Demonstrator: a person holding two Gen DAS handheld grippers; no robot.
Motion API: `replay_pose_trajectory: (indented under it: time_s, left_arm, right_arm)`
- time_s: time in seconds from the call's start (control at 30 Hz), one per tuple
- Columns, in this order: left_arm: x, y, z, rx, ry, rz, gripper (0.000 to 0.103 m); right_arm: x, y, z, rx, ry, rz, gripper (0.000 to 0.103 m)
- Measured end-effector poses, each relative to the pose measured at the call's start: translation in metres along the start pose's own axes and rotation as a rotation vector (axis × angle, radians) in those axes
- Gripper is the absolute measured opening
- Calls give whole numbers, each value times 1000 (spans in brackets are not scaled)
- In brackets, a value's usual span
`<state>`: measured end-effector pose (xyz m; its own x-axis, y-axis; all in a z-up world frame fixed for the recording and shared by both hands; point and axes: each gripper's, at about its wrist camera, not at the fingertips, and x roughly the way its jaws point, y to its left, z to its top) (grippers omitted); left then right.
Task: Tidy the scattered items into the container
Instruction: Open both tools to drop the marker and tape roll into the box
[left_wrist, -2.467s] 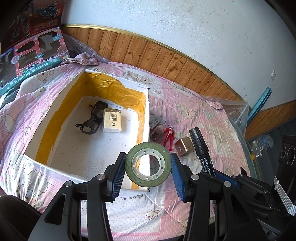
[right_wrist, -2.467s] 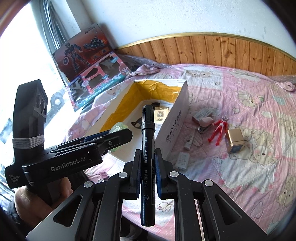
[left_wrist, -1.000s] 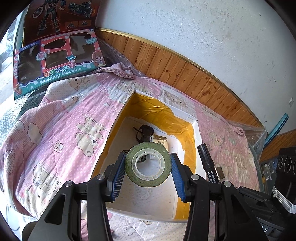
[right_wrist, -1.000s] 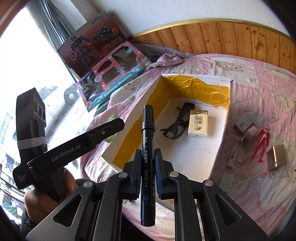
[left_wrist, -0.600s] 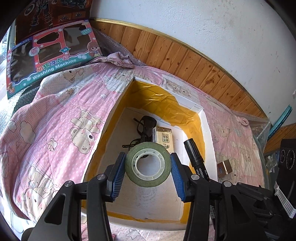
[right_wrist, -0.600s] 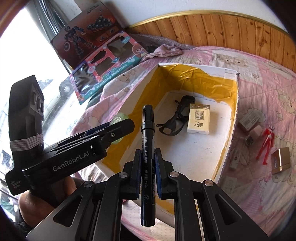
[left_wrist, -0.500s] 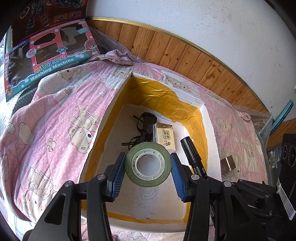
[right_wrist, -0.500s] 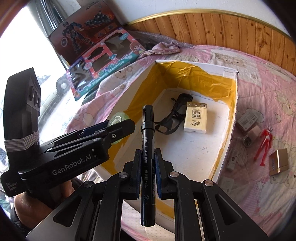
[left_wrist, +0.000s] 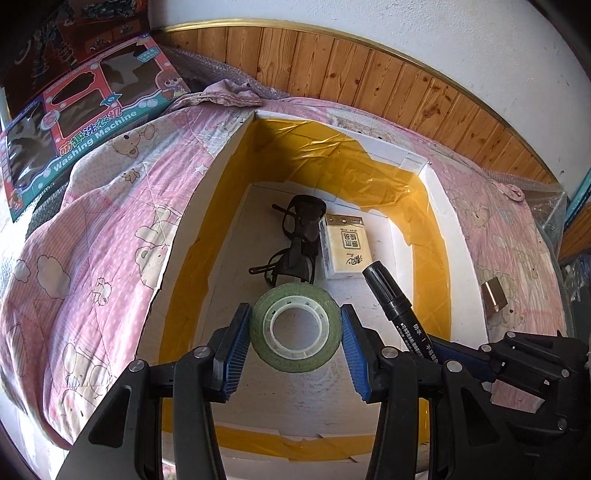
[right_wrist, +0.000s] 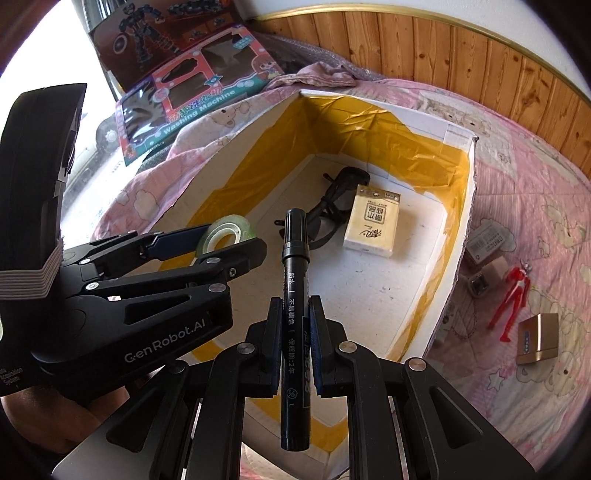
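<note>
Where tape roll (left_wrist: 294, 329) hovers: sunglasses (left_wrist: 298, 240), tissues (left_wrist: 344, 245)

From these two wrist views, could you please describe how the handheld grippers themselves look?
Both are matte black plastic with silver screws. The left gripper has ribbed blue pads; its body reads "GenRobot.AI" in white, with a band around the handle. The right gripper looks alike.

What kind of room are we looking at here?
Probably a bedroom or a child's room at home: a pink bear-print quilt covers the surface, boxed toys lean by the wood-panelled wall.
</note>
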<state>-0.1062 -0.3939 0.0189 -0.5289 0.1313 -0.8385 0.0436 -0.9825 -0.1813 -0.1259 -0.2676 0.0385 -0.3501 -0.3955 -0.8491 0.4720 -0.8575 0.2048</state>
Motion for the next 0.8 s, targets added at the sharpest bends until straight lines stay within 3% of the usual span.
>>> replay_pose_trajectory:
  time_s: [0.17,0.23,0.27,0.33,0.5,0.63,0.7,0.8]
  left_arm:
    - [4,10,-2,-41,28,2,49]
    - [10,13,-3,-67,69,-18,50]
    - [13,15,-4,-84,92,-24,57]
    - [12,16,-7,-111,105,-33,59]
    - [-18,13,-11,-140,37,-46,64]
    - [-50,-2,-18,-119,-48,-58,64]
    - [-67,-21,-26,-91,-95,-95,64]
    - [-80,-67,-42,-5,-105,-173,64]
  right_arm:
    - [7,3,-1,-14,19,1,17]
    - [7,2,-2,-13,12,4,29]
    - [4,0,-3,-3,0,9,42]
    - [-7,-4,-5,19,-34,11,44]
    - [-68,-27,-25,103,-244,139,44]
    - [-110,-49,-59,146,-379,169,44]
    - [-119,-63,-82,174,-394,143,44]
    - [-108,-92,-119,253,-325,75,44]
